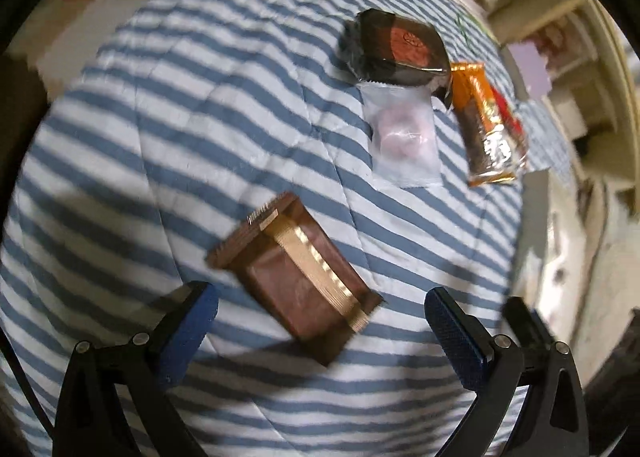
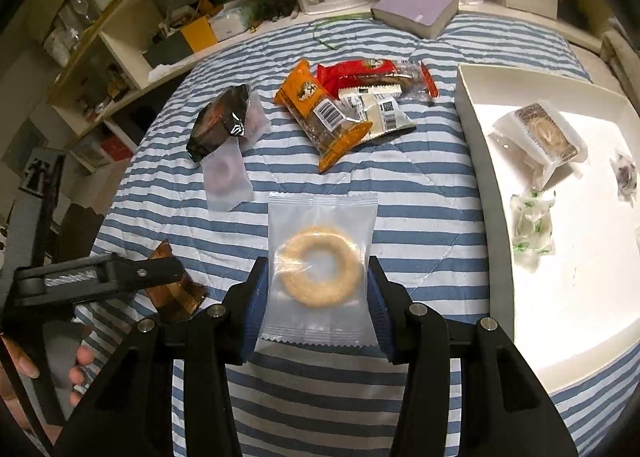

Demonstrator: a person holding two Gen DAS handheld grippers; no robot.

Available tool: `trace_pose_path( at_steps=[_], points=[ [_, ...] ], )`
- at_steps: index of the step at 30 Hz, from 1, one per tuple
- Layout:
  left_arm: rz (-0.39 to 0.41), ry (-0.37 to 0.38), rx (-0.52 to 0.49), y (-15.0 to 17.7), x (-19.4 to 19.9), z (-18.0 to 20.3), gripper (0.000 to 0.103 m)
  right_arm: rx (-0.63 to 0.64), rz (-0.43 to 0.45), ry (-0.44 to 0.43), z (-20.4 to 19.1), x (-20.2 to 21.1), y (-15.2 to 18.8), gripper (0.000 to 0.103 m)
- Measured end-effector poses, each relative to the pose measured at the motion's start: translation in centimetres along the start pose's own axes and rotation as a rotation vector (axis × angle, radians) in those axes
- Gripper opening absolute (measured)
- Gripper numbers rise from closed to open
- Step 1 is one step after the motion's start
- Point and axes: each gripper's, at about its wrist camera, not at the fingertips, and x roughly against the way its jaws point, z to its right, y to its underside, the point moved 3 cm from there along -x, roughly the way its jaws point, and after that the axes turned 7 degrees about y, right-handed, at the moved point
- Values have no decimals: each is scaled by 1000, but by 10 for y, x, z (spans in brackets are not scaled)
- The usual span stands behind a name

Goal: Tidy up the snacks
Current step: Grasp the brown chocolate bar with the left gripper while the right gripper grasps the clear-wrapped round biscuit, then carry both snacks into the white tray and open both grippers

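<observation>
Clear-wrapped ring biscuit sits clamped in the right claw; left claw gapes over brown packet.

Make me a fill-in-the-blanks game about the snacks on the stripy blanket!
1. The right gripper is squeezing a clear packet with a ____-shaped biscuit inside.
2. The white tray sits to the ____ of that packet in the right wrist view.
3. The left gripper is open above a ____ snack packet.
4. The blanket has blue and ____ stripes.

Missing words: ring; right; brown; white
</observation>
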Motion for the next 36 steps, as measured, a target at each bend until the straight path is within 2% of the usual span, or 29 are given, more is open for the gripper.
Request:
trace_pose_path(
  at_steps=[3,5,10,14,19,25,28,31,36],
  points=[
    [-3,83,45,1,6,-3,100,-4,6,3,2,2,-2,47],
    [14,119,27,-3,8,-1,96,-7,10,6,3,4,-3,47],
    [82,116,-47,-14,2,7,94,-9,16,10,7,6,-5,47],
    [87,112,-115,-20,-10,20,93,-17,18,8,10,7,-8,47],
    [83,40,-237,-19,-35,45,89,-44,19,8,19,7,-12,47],
    [44,-176,-396,2,-62,64,76,-73,28,11,30,9,-19,47],
    [33,-227,-415,10,-67,67,67,-81,30,9,33,9,-20,47],
    [37,-289,-425,11,-72,69,48,-81,36,7,33,11,-21,47],
    [59,-279,-417,12,-66,72,40,-79,46,3,34,16,-23,47]
  ],
)
